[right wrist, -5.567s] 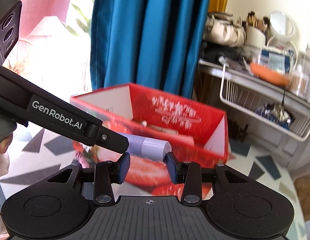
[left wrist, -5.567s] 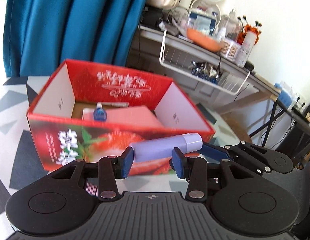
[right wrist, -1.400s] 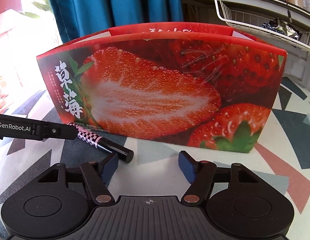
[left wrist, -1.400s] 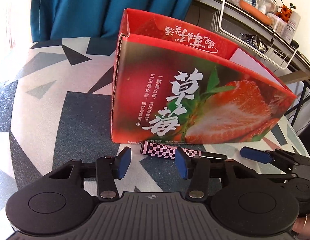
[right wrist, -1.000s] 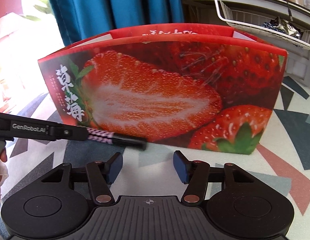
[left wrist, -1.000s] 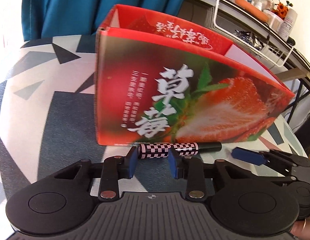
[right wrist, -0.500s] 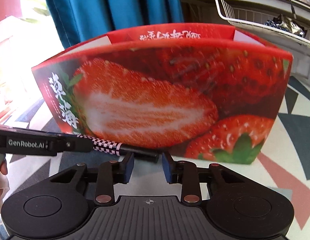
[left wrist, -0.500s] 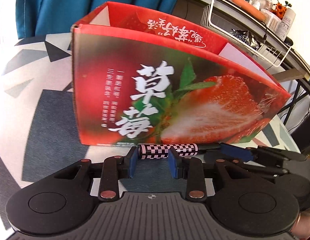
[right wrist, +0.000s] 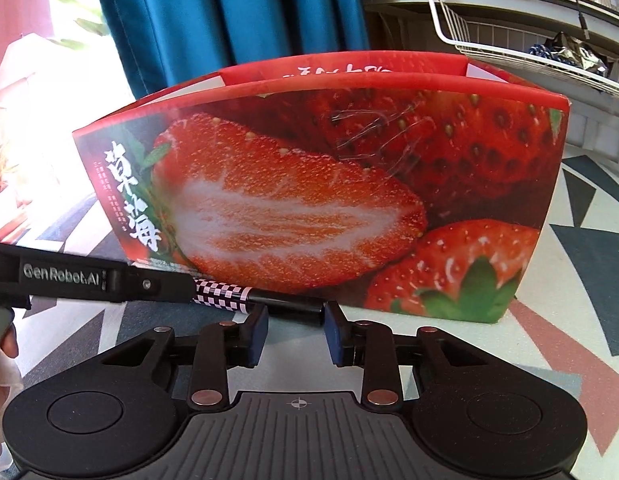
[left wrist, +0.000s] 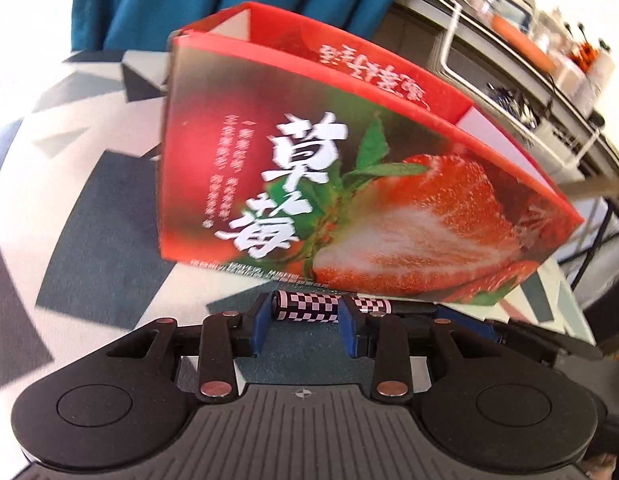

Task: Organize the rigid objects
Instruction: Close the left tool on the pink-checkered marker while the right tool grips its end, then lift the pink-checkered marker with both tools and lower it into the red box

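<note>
Both of my grippers hold one checkered tube (left wrist: 309,306) just in front of the strawberry box (left wrist: 349,184), low over the patterned tabletop (left wrist: 89,208). My left gripper (left wrist: 302,322) is clamped narrow on the tube's pink-and-black checkered barrel; its jaws have just eased open slightly, the pads not leaving the barrel. My right gripper (right wrist: 294,330) is closed narrow on the tube's black end. The tube lies level, parallel to the box's strawberry-printed front wall.
</note>
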A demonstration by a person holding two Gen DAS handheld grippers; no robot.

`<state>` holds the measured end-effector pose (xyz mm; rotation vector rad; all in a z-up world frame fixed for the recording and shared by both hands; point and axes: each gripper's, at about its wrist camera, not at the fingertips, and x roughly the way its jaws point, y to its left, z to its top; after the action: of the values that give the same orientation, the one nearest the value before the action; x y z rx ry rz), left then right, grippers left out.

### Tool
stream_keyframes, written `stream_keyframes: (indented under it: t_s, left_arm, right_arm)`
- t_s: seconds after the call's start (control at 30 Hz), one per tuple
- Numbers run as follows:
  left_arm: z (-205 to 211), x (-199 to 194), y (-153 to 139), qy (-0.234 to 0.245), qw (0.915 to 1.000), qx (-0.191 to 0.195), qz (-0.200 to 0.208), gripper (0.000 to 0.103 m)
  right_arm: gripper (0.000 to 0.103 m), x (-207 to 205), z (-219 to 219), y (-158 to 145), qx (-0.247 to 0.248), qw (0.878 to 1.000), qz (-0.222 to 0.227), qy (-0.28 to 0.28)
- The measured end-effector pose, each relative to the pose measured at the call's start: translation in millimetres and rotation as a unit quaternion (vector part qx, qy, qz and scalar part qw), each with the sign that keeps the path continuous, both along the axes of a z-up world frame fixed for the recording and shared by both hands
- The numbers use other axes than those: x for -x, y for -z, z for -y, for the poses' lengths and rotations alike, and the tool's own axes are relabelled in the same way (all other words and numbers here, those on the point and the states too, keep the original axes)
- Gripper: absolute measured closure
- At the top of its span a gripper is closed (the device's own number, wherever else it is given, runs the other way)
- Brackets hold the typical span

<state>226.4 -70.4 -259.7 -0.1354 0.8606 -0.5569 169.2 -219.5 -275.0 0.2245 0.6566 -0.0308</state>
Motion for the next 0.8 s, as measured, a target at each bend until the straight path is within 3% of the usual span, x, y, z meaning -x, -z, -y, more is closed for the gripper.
stream_keyframes:
  t_s: [0.2, 0.5, 0.8]
  left_arm:
    - [-6, 15, -9, -0.012, 0.9999, -0.002, 0.006, 0.066]
    - [-13, 36, -55, 0.000, 0.9972, 0.015, 0.073, 0.064]
    - [-2, 43, -90, 0.014, 0.9931, 0.037, 0.111, 0.060]
  right_arm:
    - [0.074, 6, -8, -10, 0.011, 1.000, 0.011, -0.014]
    - [0.074, 28, -15, -47, 0.042, 0.996, 0.071, -0.013]
    - [0.074, 40, -9, -85, 0.061, 0.990, 0.130, 0.001]
